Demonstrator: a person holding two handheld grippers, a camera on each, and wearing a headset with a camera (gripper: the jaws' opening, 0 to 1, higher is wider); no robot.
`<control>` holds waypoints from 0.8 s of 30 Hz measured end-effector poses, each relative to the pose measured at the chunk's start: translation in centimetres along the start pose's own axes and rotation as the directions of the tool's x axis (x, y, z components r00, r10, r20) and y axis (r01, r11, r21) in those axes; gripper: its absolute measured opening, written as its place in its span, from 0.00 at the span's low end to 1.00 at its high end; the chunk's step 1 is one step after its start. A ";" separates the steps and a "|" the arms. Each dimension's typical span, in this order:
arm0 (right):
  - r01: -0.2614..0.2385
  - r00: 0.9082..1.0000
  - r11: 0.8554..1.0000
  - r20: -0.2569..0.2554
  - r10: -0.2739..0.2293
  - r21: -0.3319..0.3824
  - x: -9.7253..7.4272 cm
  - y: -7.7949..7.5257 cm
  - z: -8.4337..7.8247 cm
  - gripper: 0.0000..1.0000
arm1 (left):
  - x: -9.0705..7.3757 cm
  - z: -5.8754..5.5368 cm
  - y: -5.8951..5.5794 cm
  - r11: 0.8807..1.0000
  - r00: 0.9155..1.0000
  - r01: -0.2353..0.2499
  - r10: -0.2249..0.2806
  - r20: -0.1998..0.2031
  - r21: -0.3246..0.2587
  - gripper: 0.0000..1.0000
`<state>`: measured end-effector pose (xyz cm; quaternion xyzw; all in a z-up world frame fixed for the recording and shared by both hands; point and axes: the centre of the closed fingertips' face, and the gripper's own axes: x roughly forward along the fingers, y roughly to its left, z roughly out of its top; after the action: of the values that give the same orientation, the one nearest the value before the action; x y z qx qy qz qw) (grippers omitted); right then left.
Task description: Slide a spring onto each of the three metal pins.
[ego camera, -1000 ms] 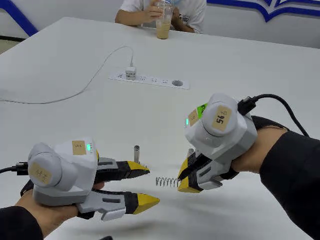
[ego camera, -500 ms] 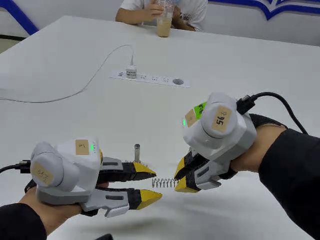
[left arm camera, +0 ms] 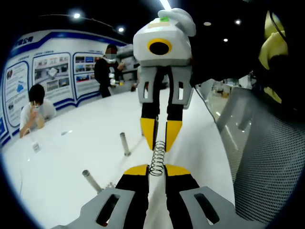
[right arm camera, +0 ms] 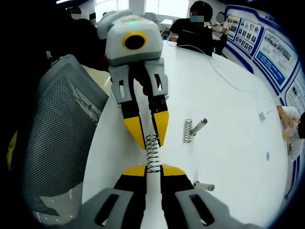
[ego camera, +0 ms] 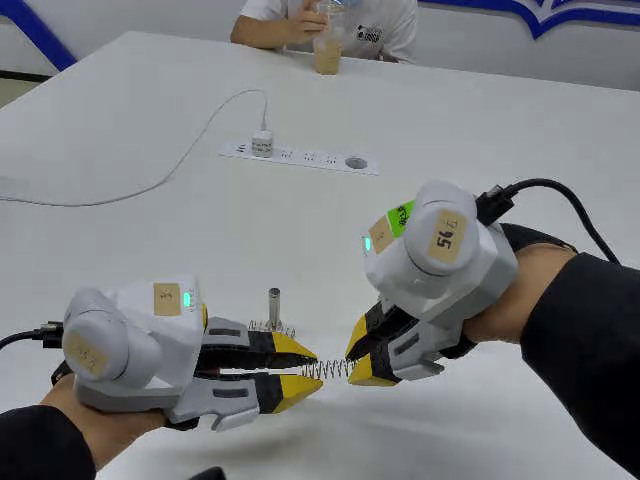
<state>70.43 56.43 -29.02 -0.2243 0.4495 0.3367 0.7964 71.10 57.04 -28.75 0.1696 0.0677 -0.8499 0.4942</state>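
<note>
A small steel spring (ego camera: 330, 369) hangs level just above the white table, stretched between both grippers. My right gripper (ego camera: 358, 356) is shut on its right end, my left gripper (ego camera: 302, 367) shut on its left end. The left gripper view looks along the spring (left arm camera: 157, 157) to the right gripper (left arm camera: 161, 134); the right gripper view looks along the spring (right arm camera: 152, 152) to the left gripper (right arm camera: 148, 128). One metal pin (ego camera: 274, 305) stands upright behind the left jaws, a second spring (ego camera: 267, 326) lying at its foot. Two pins (left arm camera: 125, 143) (left arm camera: 91, 180) stand left of the held spring.
A white power strip (ego camera: 300, 160) with a plugged cable (ego camera: 150, 186) lies mid-table. A person with a drink cup (ego camera: 327, 52) sits at the far edge. A grey mesh chair back (right arm camera: 57, 124) stands beside the table.
My left gripper has moved right to the spring's free end and closed its jaws on it. The right gripper has stayed about where it was, still holding the spring.
</note>
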 end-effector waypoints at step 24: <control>0.024 0.999 0.998 0.044 -0.021 -0.055 -1.6 0.5 3.8 0.11 | 0.2 0.0 -0.5 1.000 1.000 0.019 -0.018 -0.016 0.021 0.11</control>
<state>71.58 58.75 -25.75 -0.2442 0.4201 0.3449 0.8031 70.59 57.12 -28.86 0.1808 0.0640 -0.8538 0.4840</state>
